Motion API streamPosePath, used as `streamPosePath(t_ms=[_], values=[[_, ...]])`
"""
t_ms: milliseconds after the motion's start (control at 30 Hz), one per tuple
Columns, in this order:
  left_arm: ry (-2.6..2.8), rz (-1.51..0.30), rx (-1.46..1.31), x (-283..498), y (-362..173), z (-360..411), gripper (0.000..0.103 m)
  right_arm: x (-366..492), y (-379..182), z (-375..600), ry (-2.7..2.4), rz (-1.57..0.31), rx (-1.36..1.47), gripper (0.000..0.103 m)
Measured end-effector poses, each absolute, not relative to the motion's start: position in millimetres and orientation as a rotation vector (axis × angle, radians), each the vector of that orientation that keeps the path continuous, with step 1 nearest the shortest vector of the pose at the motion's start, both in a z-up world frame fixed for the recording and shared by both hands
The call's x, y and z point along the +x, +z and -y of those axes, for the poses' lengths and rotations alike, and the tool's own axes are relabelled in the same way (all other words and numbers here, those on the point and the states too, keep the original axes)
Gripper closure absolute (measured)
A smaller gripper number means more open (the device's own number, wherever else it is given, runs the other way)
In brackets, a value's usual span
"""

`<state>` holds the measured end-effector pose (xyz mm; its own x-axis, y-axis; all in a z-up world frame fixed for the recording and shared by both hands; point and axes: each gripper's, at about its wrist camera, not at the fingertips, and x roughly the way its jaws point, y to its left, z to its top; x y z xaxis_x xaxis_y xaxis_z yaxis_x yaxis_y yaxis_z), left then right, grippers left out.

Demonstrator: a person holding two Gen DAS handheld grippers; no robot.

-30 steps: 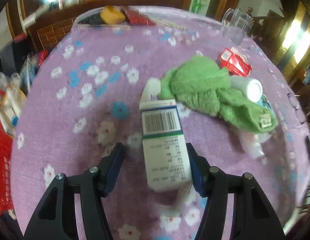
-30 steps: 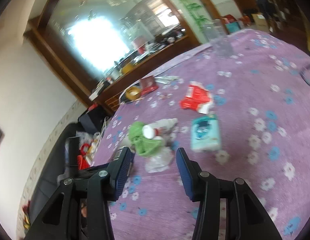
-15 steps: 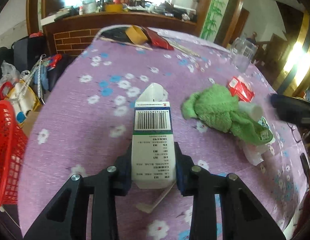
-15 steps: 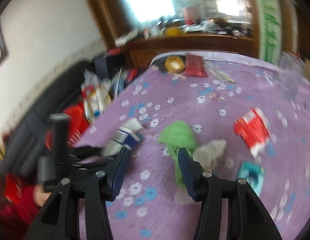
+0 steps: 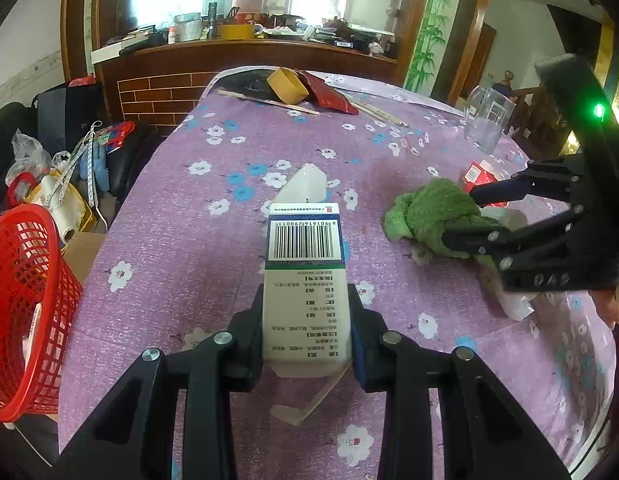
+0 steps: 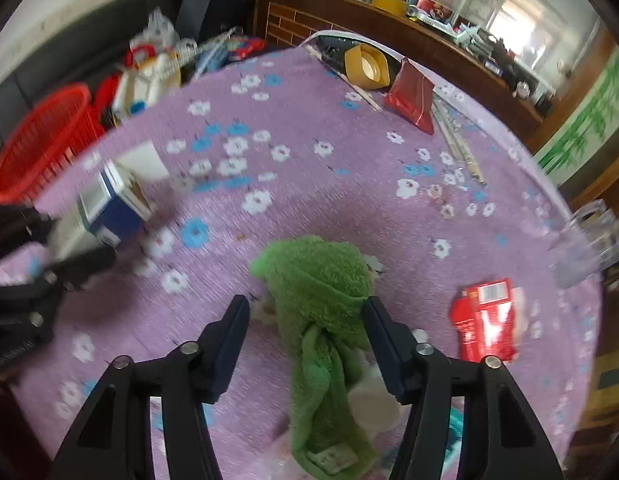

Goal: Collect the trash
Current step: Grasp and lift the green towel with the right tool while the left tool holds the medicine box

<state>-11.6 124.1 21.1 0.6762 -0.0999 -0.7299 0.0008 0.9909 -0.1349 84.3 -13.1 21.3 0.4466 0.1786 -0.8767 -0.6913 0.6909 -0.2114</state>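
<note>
The left gripper (image 5: pixel 307 330) clamps a flat-sided white paper carton (image 5: pixel 305 276), barcode up, above the purple flowered tablecloth (image 5: pixel 189 264). The right gripper (image 6: pixel 305 338), jaws just widening, straddles a fuzzy green towel (image 6: pixel 317 280) without pinching it; a crinkled red wrapper (image 6: pixel 485 324) lies to its right.

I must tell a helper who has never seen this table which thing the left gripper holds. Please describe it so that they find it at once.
On the purple flowered tablecloth, near the edge beside the red basket, the left gripper clamps a white carton. It alone bears a big barcode and a blue band; the green towel nearby is soft cloth.
</note>
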Motion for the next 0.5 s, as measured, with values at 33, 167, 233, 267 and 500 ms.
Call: streamPosePath(t_ms=[33, 167, 233, 267, 500], values=[[-0.057, -0.826, -0.126, -12, 21, -123, 0.070, 83, 19, 11, 0.568, -0.961, -0.638, 0.040], [-0.060, -0.822, -0.120, -14, 20, -120, 0.070, 80, 2, 7, 0.478, -0.940, -0.731, 0.043], [-0.055, -0.814, -0.111, -16, 21, -117, 0.070, 78, 1, 10, 0.447, -0.905, -0.733, 0.055], [-0.050, -0.810, -0.104, -17, 21, -116, 0.070, 77, 4, 12, 0.451, -0.898, -0.714, 0.060], [-0.046, -0.762, -0.097, -28, 30, -106, 0.070, 35, 38, 43, 0.464, -0.808, -0.470, 0.067]])
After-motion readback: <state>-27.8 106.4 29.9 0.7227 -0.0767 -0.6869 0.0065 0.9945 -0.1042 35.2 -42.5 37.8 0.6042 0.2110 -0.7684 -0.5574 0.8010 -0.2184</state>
